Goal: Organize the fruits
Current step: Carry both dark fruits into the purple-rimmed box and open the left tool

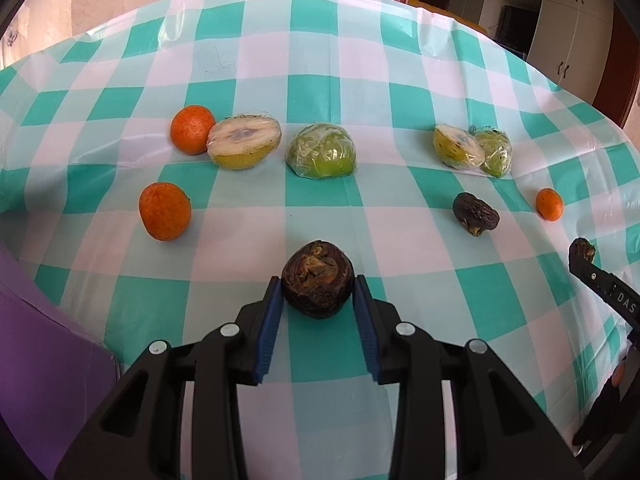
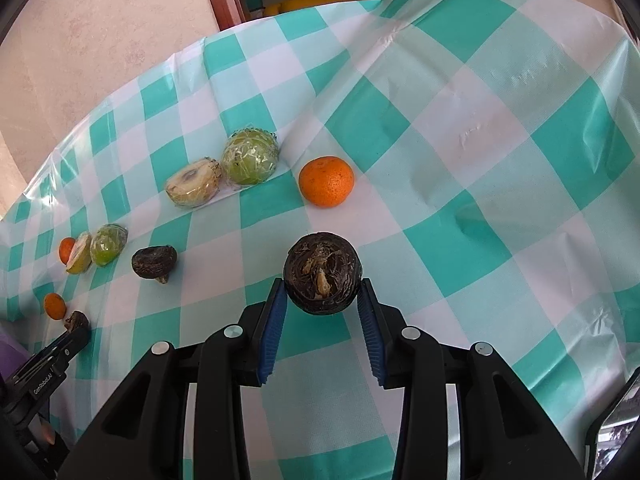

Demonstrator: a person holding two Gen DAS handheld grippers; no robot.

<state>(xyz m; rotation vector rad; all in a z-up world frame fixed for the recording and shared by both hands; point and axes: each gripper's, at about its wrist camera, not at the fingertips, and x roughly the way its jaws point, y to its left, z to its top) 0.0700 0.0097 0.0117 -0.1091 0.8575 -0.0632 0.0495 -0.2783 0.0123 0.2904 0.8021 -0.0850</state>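
In the left wrist view my left gripper [image 1: 317,280] is shut on a dark brown wrinkled fruit [image 1: 318,286], its blue pads pressing both sides. At that view's right edge the right gripper [image 1: 581,258] shows with another dark fruit [image 1: 582,249] at its tip. The right wrist view confirms this: my right gripper [image 2: 322,282] is shut on a round dark fruit [image 2: 323,278]. A third dark fruit [image 1: 476,213] lies loose on the checked tablecloth [image 1: 320,208]. Whether either held fruit is off the cloth I cannot tell.
Two oranges [image 1: 193,129] [image 1: 165,211] lie left, a third orange [image 2: 326,181] right. Plastic-wrapped halves sit in a row: a pale cut one [image 1: 244,142], a green one [image 1: 321,150] and a pair [image 1: 472,150]. A purple object [image 1: 40,360] is at lower left.
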